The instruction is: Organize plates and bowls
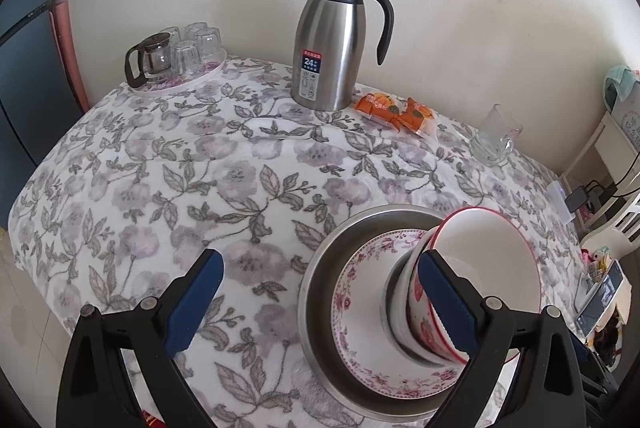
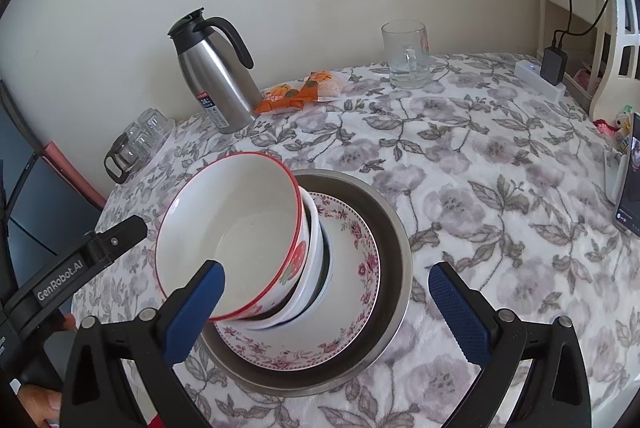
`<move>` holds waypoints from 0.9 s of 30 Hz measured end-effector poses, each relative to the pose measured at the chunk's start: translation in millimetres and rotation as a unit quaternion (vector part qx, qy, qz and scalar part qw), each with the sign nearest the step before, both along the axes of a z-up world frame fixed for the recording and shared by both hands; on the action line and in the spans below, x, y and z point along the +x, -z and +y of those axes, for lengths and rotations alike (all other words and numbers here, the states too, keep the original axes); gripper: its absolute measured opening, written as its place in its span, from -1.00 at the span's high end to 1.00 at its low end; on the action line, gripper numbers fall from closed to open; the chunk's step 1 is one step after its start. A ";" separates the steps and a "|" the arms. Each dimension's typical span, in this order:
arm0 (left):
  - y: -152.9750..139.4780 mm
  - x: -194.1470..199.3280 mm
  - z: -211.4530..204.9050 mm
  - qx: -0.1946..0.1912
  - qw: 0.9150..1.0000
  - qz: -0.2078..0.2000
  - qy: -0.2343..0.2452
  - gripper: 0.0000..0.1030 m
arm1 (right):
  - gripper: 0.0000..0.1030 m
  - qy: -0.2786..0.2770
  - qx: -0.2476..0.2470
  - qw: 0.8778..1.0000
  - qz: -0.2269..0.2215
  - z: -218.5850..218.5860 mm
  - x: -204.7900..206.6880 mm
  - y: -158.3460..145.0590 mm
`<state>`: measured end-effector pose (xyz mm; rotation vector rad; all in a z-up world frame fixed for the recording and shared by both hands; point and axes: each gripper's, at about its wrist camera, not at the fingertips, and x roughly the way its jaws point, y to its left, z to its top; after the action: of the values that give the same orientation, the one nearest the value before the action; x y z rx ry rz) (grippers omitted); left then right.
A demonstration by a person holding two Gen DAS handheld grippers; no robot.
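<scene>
Bowls: we see the red-rimmed bowl (image 2: 228,236) leaning on stacked bowls, on a plate (image 2: 348,292) in a metal pan (image 2: 396,252), frame centre.
Grippers: our left gripper (image 1: 320,302) and right gripper (image 2: 326,302) are spread wide, holding nothing.
Danger: a bump could tip our stack.

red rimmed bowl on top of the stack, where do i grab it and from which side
Pinch the rim of the red rimmed bowl, one finger inside and one outside, coming from the near side. It leans toward the cameras, and the right gripper is open with one finger at that rim.
</scene>
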<state>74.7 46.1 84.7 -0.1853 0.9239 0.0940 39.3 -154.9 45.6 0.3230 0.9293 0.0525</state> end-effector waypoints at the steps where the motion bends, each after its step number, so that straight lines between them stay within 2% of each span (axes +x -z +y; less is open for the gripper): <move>1: -0.5 -1.1 -0.4 0.005 1.000 0.000 -0.001 -0.90 | -1.00 0.001 -0.001 1.000 -0.001 0.8 -2.0 0.0; 10: -2.5 -12.5 -6.9 0.047 0.999 -0.002 -0.005 -0.90 | -1.00 0.004 -0.007 1.000 -0.007 4.5 -21.0 2.1; 17: -4.0 -24.8 1.1 0.024 1.000 -0.010 -0.017 -0.90 | -1.00 0.001 -0.017 1.000 -0.009 7.6 -32.9 3.4; 23: -1.0 -31.4 -1.4 0.048 0.998 0.005 -0.030 -0.90 | -1.00 0.000 -0.023 1.000 0.005 8.6 -36.9 11.4; 27: 1.1 -37.2 -0.2 0.046 0.998 0.012 -0.033 -0.90 | -1.00 0.002 -0.027 1.000 0.014 7.1 -38.4 16.6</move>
<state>37.5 45.9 83.6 -0.1284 0.9356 0.1996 0.9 -147.8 29.1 0.2766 0.9558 0.0187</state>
